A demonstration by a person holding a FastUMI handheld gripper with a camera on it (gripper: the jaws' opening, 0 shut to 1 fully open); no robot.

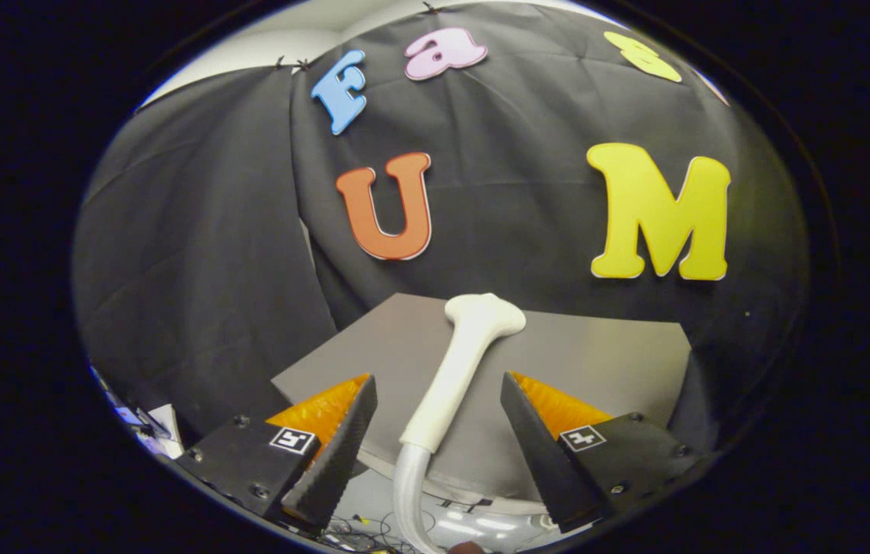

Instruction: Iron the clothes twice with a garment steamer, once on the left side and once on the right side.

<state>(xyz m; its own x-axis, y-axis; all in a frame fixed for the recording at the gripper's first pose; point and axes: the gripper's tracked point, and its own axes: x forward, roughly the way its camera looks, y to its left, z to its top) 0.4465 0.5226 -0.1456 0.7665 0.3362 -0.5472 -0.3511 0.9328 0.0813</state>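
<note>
The hand-held gripper (438, 442) is spread wide, its two fingers standing apart on either side of the garment steamer (461, 362) with a clear gap on each side, so neither finger presses on it. The steamer is a pale, cream-white wand that runs up between the fingers: its slim handle sits in the gap, closer to the middle than to either finger, and leans slightly toward the right as it rises. Its broader head (485, 312) flares out beyond the fingertips, seen from behind, so the steam face itself is turned away and cannot be made out. At the lower end of the handle a translucent grey hose (409, 492) joins on and curves downward below the fingers, where its far end is cut off. Behind and beneath the steamer lies a flat grey counter (604, 362), its top plain and matte; the near edge looks rounded and lighter where it passes under the handle. Whether the steamer rests on this surface or is held above it cannot be told from this angle. The black cloth wall (196, 254) hangs behind the counter and wraps round to the left. Low down beside the left finger there are some papers or small items (154, 427), too blurred and cropped to identify, and a tangle of thin cables (361, 531) shows below the fingers near the hose.
</note>
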